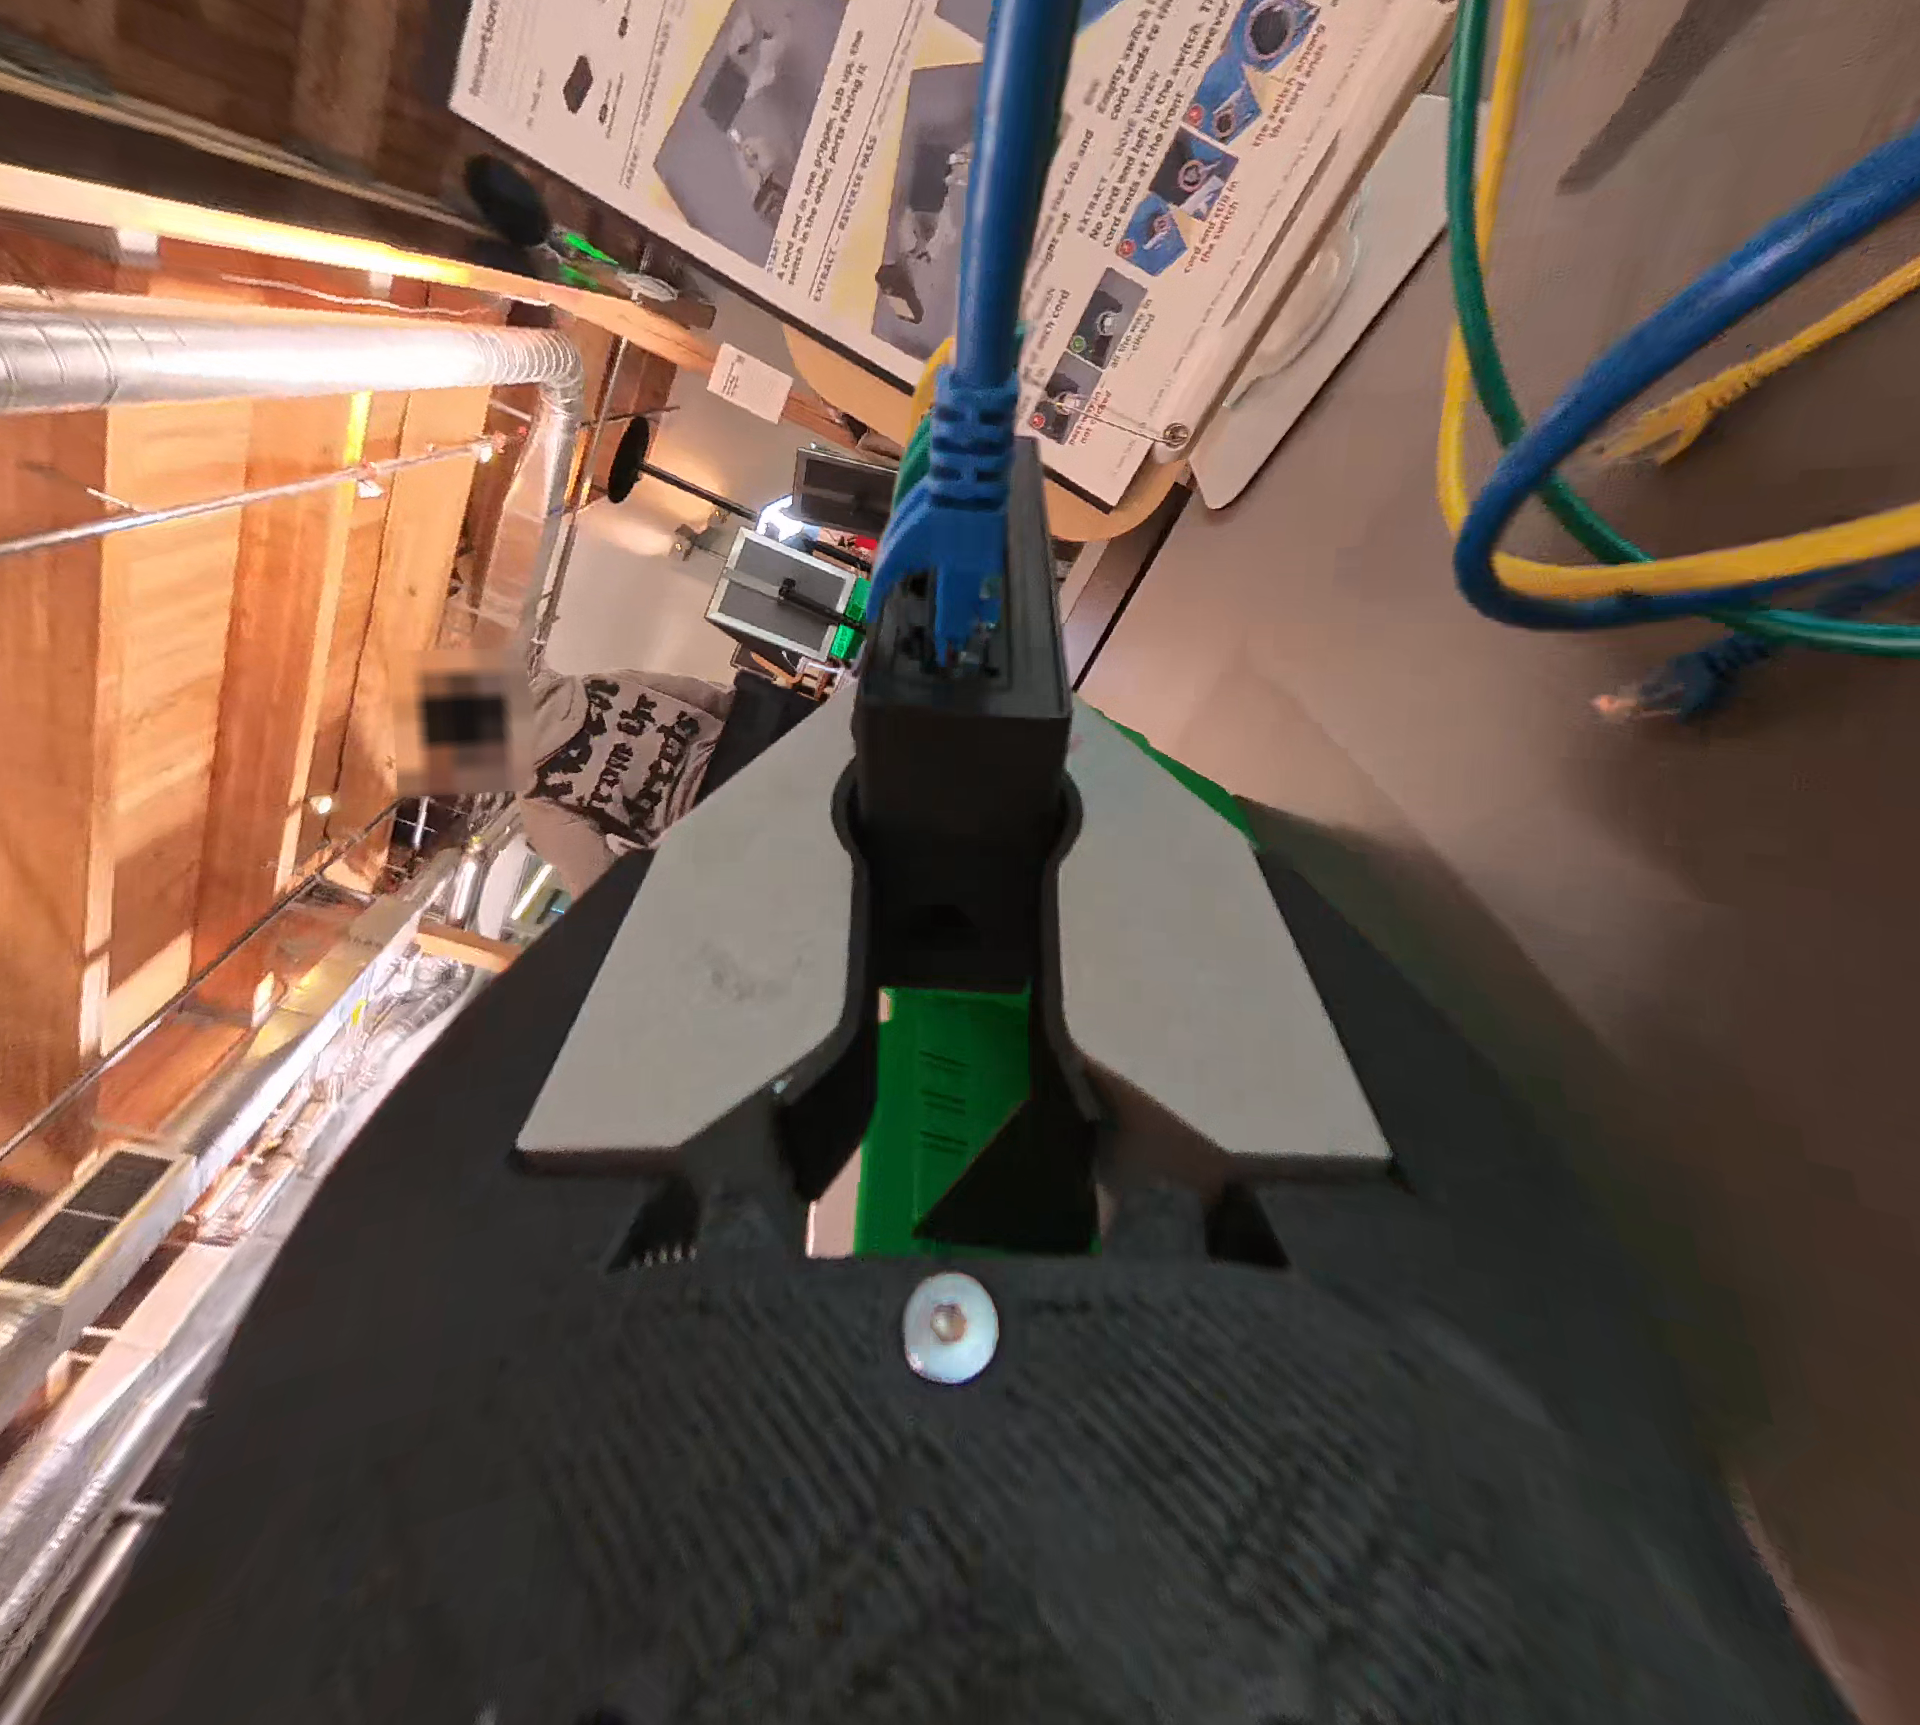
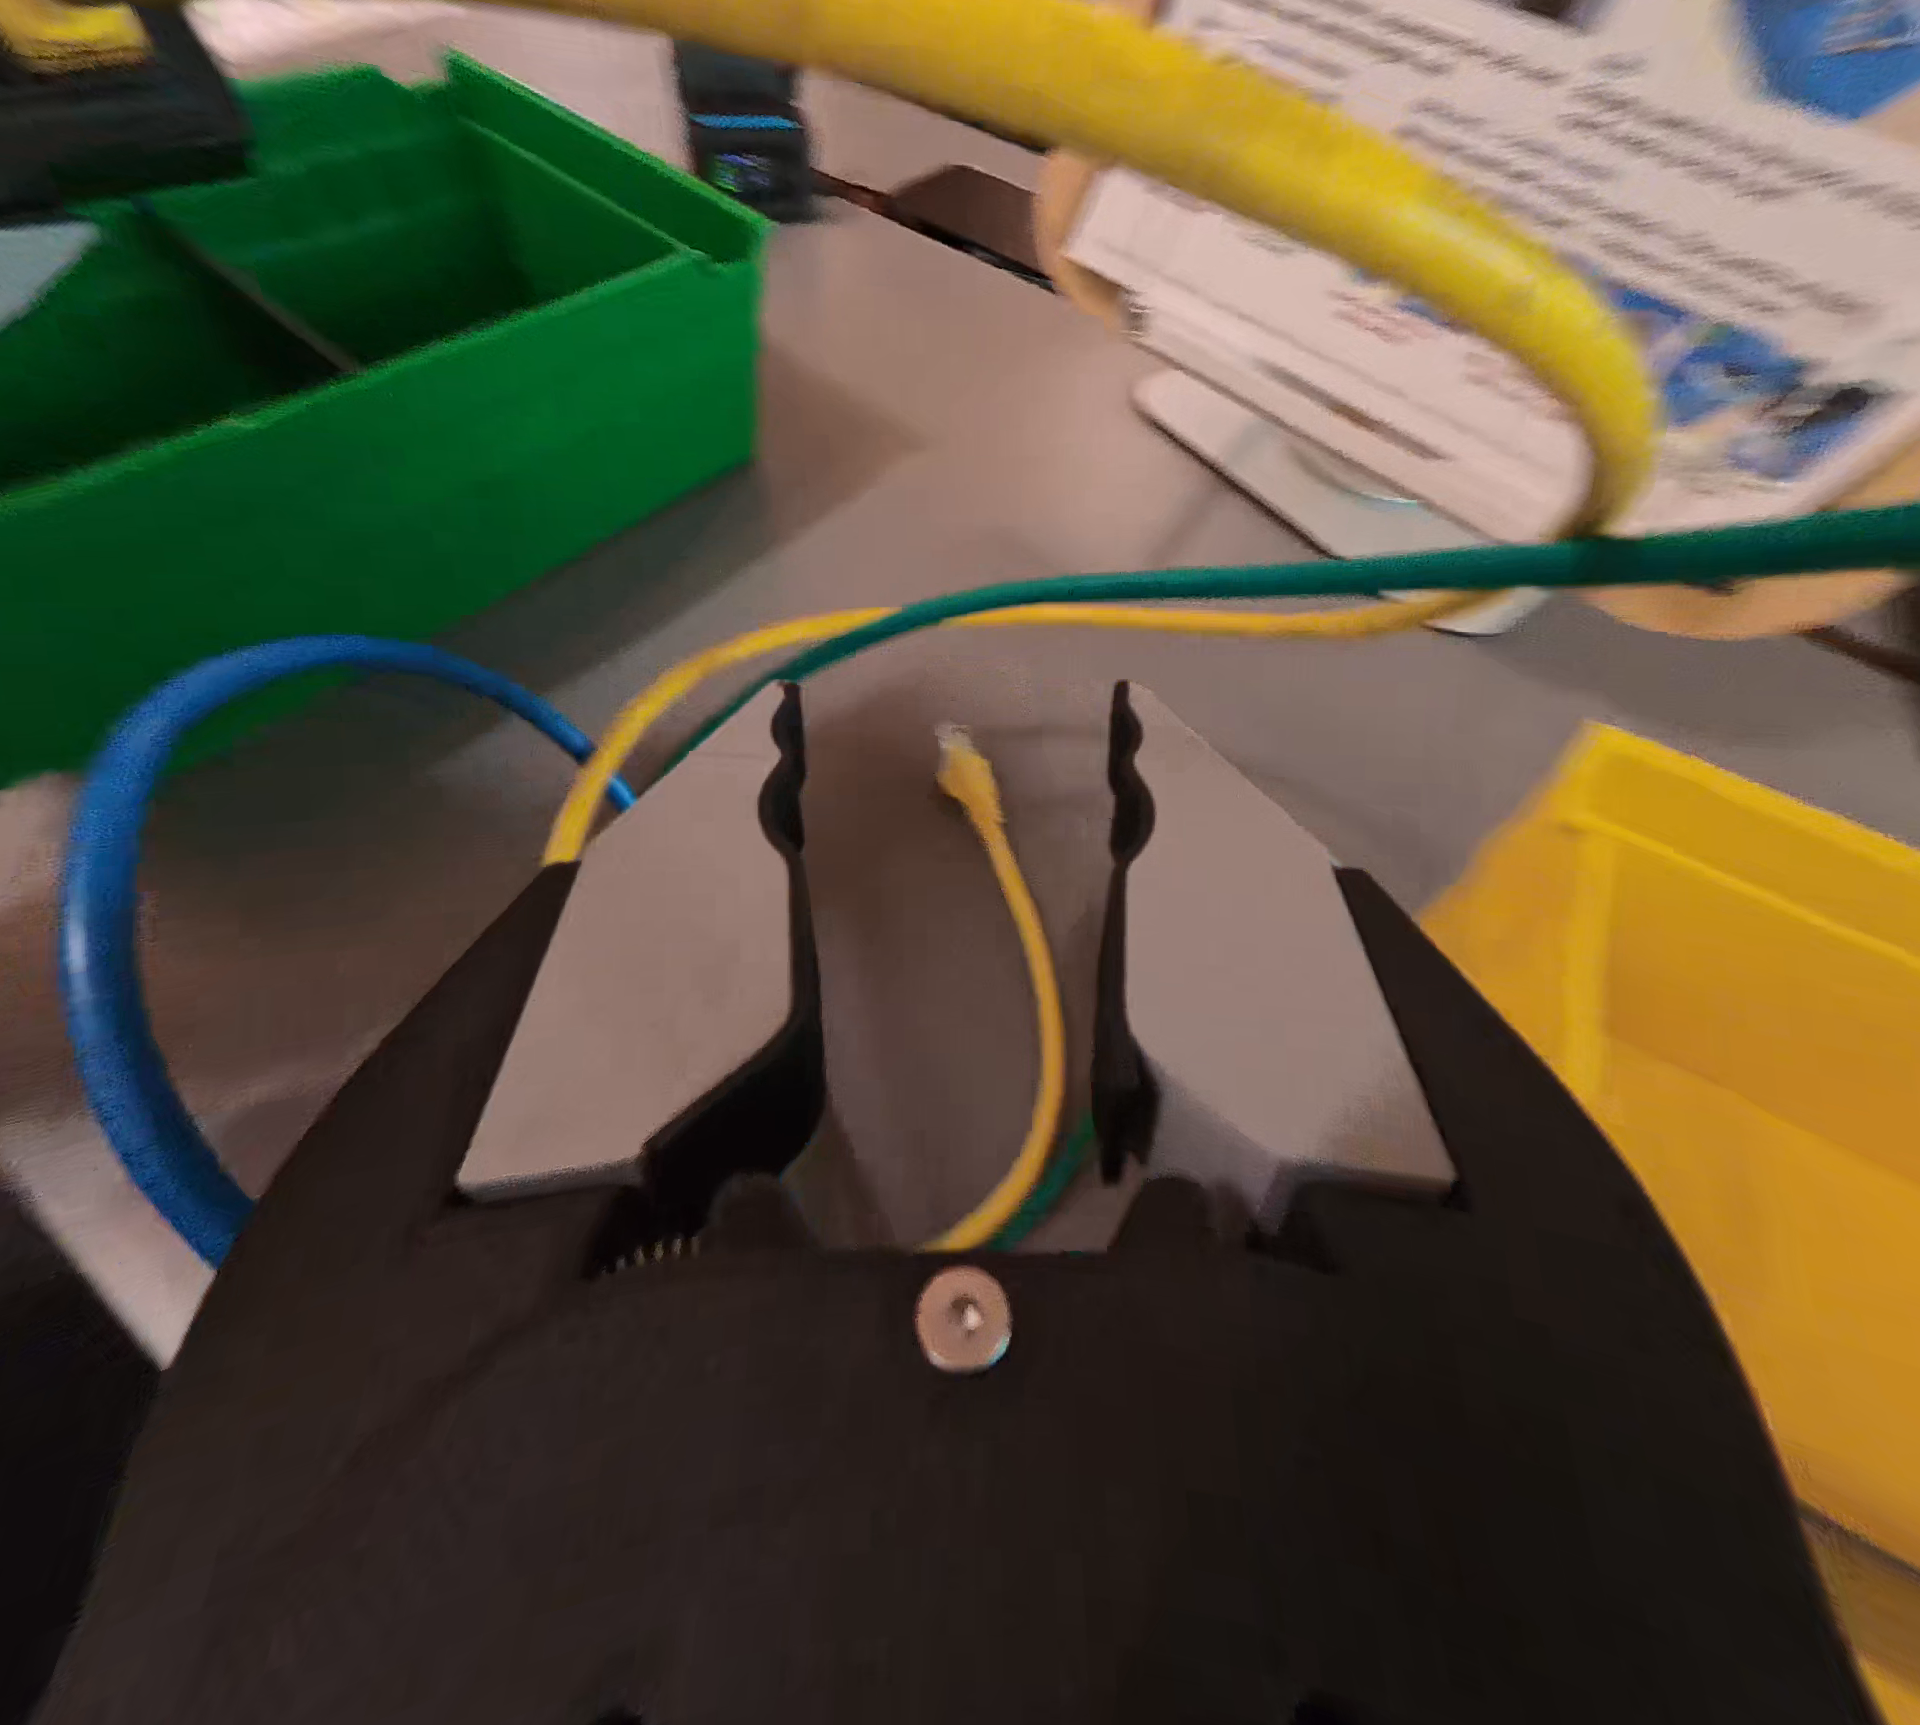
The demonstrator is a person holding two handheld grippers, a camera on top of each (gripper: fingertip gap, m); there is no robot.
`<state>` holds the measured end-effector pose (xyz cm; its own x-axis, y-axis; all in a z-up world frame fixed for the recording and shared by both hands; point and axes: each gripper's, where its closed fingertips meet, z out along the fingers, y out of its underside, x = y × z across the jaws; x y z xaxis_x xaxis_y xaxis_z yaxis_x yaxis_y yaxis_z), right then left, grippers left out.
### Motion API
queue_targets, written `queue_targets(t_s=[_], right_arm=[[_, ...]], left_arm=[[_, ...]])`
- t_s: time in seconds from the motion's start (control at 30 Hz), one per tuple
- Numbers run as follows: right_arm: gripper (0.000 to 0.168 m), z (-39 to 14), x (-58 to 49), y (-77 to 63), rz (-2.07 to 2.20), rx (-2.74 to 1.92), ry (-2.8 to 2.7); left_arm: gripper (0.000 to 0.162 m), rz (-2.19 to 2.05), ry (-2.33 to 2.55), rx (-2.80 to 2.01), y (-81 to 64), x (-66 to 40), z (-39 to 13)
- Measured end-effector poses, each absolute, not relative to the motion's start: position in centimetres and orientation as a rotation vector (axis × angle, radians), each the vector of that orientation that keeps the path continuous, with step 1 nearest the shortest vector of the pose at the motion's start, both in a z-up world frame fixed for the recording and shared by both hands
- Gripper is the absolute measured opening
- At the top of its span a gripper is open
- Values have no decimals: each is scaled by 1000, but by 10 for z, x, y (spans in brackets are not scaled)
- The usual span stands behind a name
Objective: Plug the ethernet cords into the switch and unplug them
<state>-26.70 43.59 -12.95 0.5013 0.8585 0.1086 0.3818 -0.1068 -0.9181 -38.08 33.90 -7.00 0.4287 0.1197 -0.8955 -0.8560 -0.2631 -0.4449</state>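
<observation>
— Plainly, the black switch (image 1: 961,719) is pinched between the jaws of the left gripper (image 1: 958,818) and held tilted above the table (image 1: 1455,844), a blue cord (image 1: 1013,117) seated in one port.

— And the right gripper (image 2: 954,745)?

— Its jaws are spread, nothing held; a yellow plug (image 2: 964,776) lies on the table between them. A snag is judged likely: yellow, green and blue cords are looped close together, and the wrong strand could be caught, or the seated plug tugged loose.
</observation>
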Motion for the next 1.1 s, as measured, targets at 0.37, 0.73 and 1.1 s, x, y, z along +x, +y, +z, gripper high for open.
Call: queue_targets(t_s=[0.37, 0.73, 1.1], right_arm=[[33, -34, -174, 482, -294, -1448, -806], [32, -154, -213, 404, 172, -1745, -1847], [48, -68, -223, 336, 954, -1724, -1307]], left_arm=[[26, 871, 665, -1634, 329, -357, -92], [26, 656, 254, -1822, 309, -418, -97], [26, 725, 291, -1815, 327, -399, -111]])
